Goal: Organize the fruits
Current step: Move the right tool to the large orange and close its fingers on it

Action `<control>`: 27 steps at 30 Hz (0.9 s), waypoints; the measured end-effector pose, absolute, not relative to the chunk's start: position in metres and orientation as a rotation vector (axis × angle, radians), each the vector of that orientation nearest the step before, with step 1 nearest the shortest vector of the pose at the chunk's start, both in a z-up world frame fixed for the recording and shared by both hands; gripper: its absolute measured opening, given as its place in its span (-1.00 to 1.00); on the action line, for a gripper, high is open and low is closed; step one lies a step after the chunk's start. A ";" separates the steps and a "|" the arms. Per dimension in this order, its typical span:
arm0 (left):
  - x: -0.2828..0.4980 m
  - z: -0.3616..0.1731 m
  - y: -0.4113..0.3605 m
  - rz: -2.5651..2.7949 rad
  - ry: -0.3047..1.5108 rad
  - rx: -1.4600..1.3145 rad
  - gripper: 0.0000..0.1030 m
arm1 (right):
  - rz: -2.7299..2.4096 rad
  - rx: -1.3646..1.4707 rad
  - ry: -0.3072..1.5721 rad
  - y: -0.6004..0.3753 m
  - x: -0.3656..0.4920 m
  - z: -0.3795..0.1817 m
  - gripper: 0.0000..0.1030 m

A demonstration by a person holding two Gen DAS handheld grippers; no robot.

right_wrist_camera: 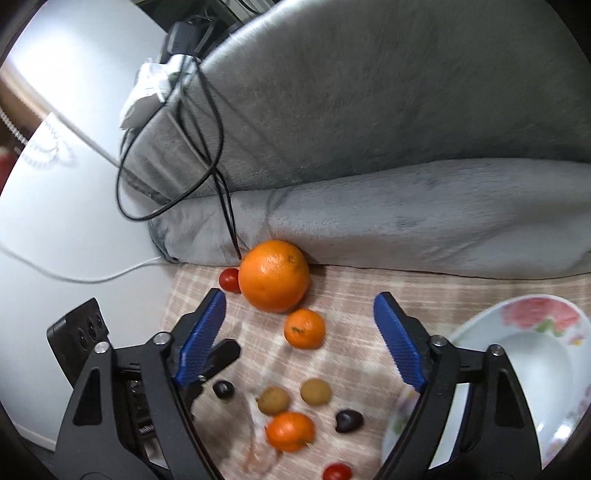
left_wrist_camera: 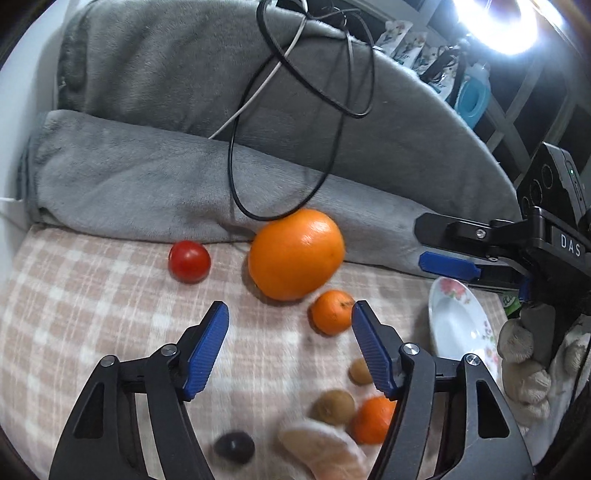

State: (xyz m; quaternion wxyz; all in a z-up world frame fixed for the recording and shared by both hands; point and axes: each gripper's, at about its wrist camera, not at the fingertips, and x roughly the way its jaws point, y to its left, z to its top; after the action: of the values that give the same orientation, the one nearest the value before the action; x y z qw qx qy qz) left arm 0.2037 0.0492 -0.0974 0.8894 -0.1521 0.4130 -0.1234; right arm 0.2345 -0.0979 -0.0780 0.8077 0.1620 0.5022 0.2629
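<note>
A grey fleece blanket [left_wrist_camera: 177, 177] lies bunched in thick folds across the far side of a pink-and-white checked cloth [left_wrist_camera: 74, 314]. Black cables [left_wrist_camera: 236, 173] loop down over the folds, with a white cable [left_wrist_camera: 255, 92] beside them. On the far left a white power adapter [right_wrist_camera: 147, 88] rests at the blanket's edge. A bright lamp [left_wrist_camera: 495, 22] glares at the far right, above a blue bottle [left_wrist_camera: 474, 98].

Glaring lamp [left_wrist_camera: 495, 22] top right; fisheye-bent edges, blurred foreground fruit.

The large orange [right_wrist_camera: 273, 275] lies against the blanket roll [right_wrist_camera: 406, 218]; a tomato [right_wrist_camera: 229, 279] touches its left, a mandarin [right_wrist_camera: 304, 328] lies just before it, and the bowl [right_wrist_camera: 524, 354] is well right.
</note>
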 end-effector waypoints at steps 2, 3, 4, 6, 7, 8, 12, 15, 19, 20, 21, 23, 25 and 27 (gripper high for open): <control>0.211 -0.100 0.048 -0.259 0.866 -0.316 0.27 | 0.566 0.357 1.090 -0.091 0.242 -0.083 0.58; 0.214 -0.101 0.048 -0.265 0.871 -0.322 0.23 | 0.570 0.368 1.099 -0.087 0.246 -0.086 0.58; 0.216 -0.102 0.048 -0.269 0.874 -0.327 0.22 | 0.576 0.379 1.107 -0.085 0.249 -0.088 0.58; 0.220 -0.103 0.048 -0.276 0.878 -0.334 0.22 | 0.579 0.404 1.123 -0.080 0.256 -0.093 0.58; 0.222 -0.102 0.048 -0.280 0.881 -0.337 0.22 | 0.581 0.411 1.127 -0.077 0.258 -0.095 0.57; 0.224 -0.103 0.049 -0.281 0.882 -0.338 0.22 | 0.581 0.416 1.131 -0.073 0.261 -0.098 0.55; 0.232 -0.104 0.049 -0.295 0.882 -0.355 0.22 | 0.585 0.414 1.145 -0.062 0.269 -0.103 0.54; 0.239 -0.105 0.045 -0.303 0.886 -0.345 0.22 | 0.587 0.422 1.164 -0.055 0.275 -0.111 0.46; 0.249 -0.110 0.040 -0.307 0.893 -0.339 0.22 | 0.586 0.448 1.181 -0.050 0.282 -0.121 0.46; 0.251 -0.111 0.039 -0.308 0.896 -0.340 0.22 | 0.587 0.455 1.183 -0.048 0.282 -0.119 0.45; 0.254 -0.110 0.037 -0.314 0.898 -0.340 0.22 | 0.590 0.459 1.184 -0.048 0.282 -0.120 0.45; 0.254 -0.110 0.036 -0.318 0.899 -0.337 0.22 | 0.592 0.456 1.186 -0.045 0.284 -0.121 0.41; 0.252 -0.111 0.034 -0.320 0.899 -0.340 0.22 | 0.592 0.458 1.192 -0.037 0.285 -0.128 0.27; 0.257 -0.120 0.028 -0.320 0.894 -0.342 0.22 | 0.598 0.479 1.203 -0.035 0.286 -0.132 0.25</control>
State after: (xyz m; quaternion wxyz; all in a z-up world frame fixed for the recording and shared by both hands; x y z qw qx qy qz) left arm 0.2570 0.0282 -0.1198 0.8754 -0.1637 0.4282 -0.1535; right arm 0.2855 -0.0348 -0.1319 0.7562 0.2197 0.5519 0.2743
